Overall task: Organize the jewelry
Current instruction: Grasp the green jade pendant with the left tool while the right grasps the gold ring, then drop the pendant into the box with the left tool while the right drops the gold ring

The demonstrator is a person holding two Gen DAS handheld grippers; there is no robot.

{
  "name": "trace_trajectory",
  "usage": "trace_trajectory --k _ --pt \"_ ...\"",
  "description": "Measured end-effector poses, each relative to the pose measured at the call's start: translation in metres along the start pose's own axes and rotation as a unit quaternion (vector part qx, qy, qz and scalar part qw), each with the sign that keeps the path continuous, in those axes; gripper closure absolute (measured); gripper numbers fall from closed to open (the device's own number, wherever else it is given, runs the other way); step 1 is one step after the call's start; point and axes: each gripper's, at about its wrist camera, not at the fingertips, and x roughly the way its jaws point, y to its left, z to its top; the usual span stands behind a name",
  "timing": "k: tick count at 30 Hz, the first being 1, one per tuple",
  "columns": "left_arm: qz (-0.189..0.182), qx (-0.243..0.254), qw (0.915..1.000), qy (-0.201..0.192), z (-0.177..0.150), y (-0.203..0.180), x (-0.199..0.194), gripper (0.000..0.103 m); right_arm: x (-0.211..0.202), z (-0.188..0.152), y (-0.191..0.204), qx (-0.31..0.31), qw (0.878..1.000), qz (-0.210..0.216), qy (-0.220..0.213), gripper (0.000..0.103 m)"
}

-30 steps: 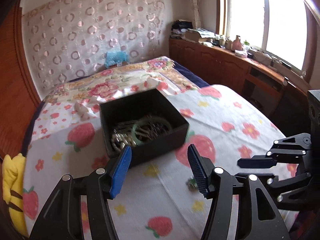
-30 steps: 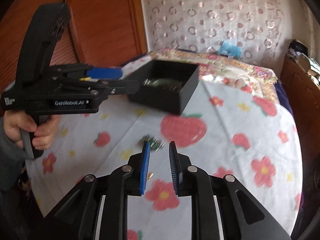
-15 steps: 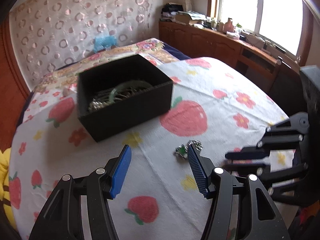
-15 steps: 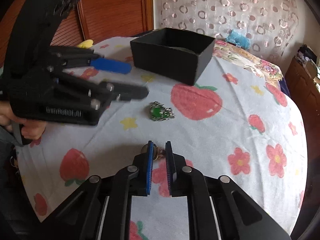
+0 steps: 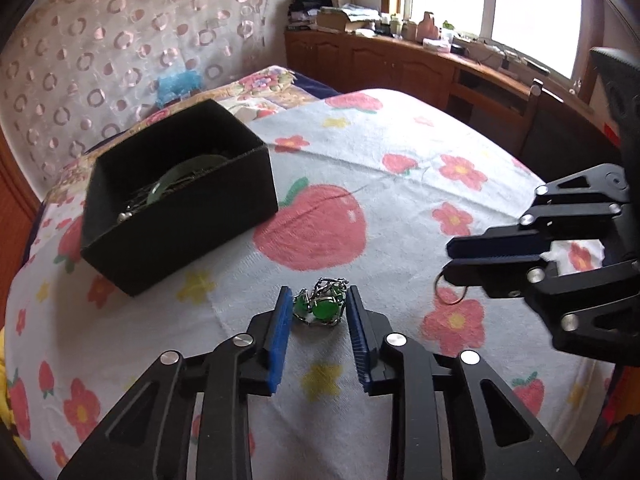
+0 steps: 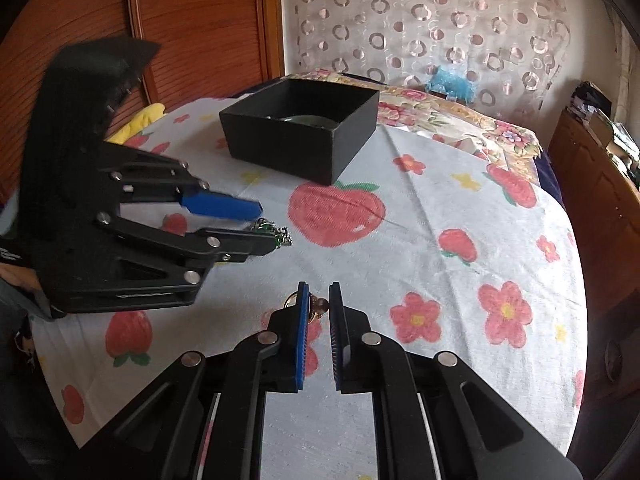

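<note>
A green-stone silver jewelry piece (image 5: 322,307) lies on the strawberry-print cloth between the tips of my left gripper (image 5: 316,300), whose jaws stand open around it without clamping. It also shows in the right wrist view (image 6: 276,236). A small gold ring (image 6: 318,305) sits between the narrowly parted tips of my right gripper (image 6: 319,300); in the left wrist view the ring (image 5: 452,290) hangs at that gripper's tips (image 5: 460,258). A black open box (image 5: 176,204) holding a green bangle and other jewelry stands at the back left, and also shows in the right wrist view (image 6: 300,132).
The cloth-covered table (image 5: 400,184) drops off at its right and front edges. A bed with a floral cover (image 6: 440,112) lies behind the box. Wooden cabinets (image 5: 400,64) run under the window at right. A yellow item (image 6: 138,124) sits at the table's left edge.
My left gripper has moved forward and down onto the green piece and narrowed around it. My right gripper has closed in on the gold ring, with its jaws now slightly wider.
</note>
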Motion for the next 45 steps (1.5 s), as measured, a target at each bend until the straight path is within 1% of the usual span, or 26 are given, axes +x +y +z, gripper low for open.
trace_trajectory --k 3,6,12,16,22,30,33,37,42,45 --pt "-0.005 -0.004 1.0 -0.004 0.002 0.003 0.001 0.079 -0.001 0.002 -0.002 0.002 1.0 0.001 -0.003 0.092" --pt "0.0 -0.005 1.0 -0.005 0.002 0.004 0.002 0.085 -0.001 0.002 -0.001 0.002 1.0 0.001 -0.006 0.092" --pt "-0.002 -0.008 0.9999 -0.011 -0.001 0.005 -0.001 0.086 -0.002 0.004 0.0 0.001 1.0 0.003 -0.01 0.092" --pt "0.0 -0.018 0.9995 -0.025 0.001 0.011 -0.013 0.086 -0.005 0.009 0.0 0.0 1.0 0.004 -0.017 0.092" --pt "0.01 -0.034 0.9977 -0.058 0.012 0.026 -0.041 0.086 -0.009 0.031 -0.003 0.0 0.999 0.002 -0.037 0.092" --pt "0.031 -0.061 0.993 -0.096 0.039 0.055 -0.068 0.086 0.0 0.078 -0.008 0.005 0.998 -0.001 -0.066 0.092" --pt "0.028 -0.077 0.9912 -0.104 0.047 0.066 -0.071 0.086 0.008 0.091 -0.012 0.015 0.997 -0.002 -0.072 0.092" --pt "0.037 -0.083 0.9896 -0.112 0.054 0.074 -0.071 0.086 0.017 0.103 -0.018 0.028 0.997 -0.002 -0.074 0.092" --pt "0.053 -0.09 0.9886 -0.109 0.057 0.085 -0.064 0.086 0.024 0.113 -0.021 0.041 0.997 0.002 -0.072 0.092" --pt "0.064 -0.108 0.9864 -0.106 0.054 0.096 -0.059 0.084 0.031 0.117 -0.022 0.044 0.997 0.001 -0.068 0.092"
